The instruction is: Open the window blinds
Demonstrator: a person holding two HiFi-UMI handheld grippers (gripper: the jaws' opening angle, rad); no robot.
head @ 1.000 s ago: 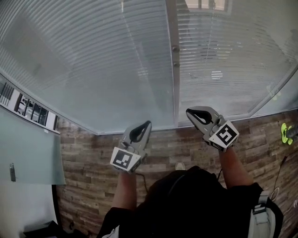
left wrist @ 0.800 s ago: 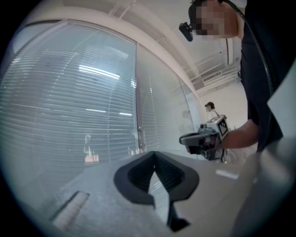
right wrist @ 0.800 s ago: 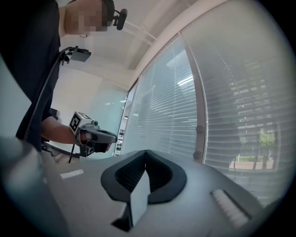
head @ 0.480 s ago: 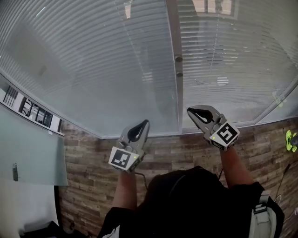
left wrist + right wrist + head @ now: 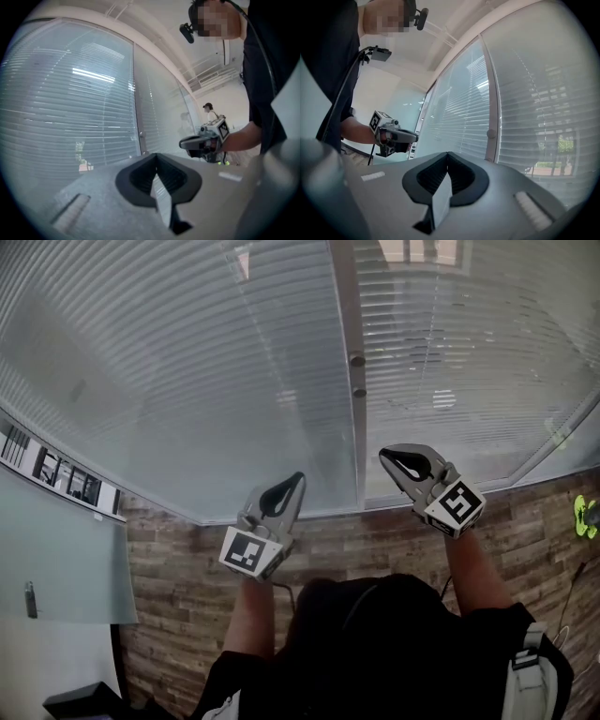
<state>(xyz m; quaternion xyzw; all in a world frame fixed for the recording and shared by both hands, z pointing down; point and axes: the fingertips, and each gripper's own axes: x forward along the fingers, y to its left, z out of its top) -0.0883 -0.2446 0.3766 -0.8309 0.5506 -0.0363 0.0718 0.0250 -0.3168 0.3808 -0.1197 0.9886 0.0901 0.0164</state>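
I hold the left gripper [image 5: 296, 482] and right gripper [image 5: 389, 461] level, jaws together and empty, facing the blinds [image 5: 187, 362] covering both panes beside the post [image 5: 345, 315], probably to reach its knobs [image 5: 356, 360].

blocked ahead: blinds [image 5: 169, 362], window post [image 5: 344, 352] | free: room short of them

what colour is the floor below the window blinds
The floor is mottled brown and grey wood-look planking; it shows best in the head view.
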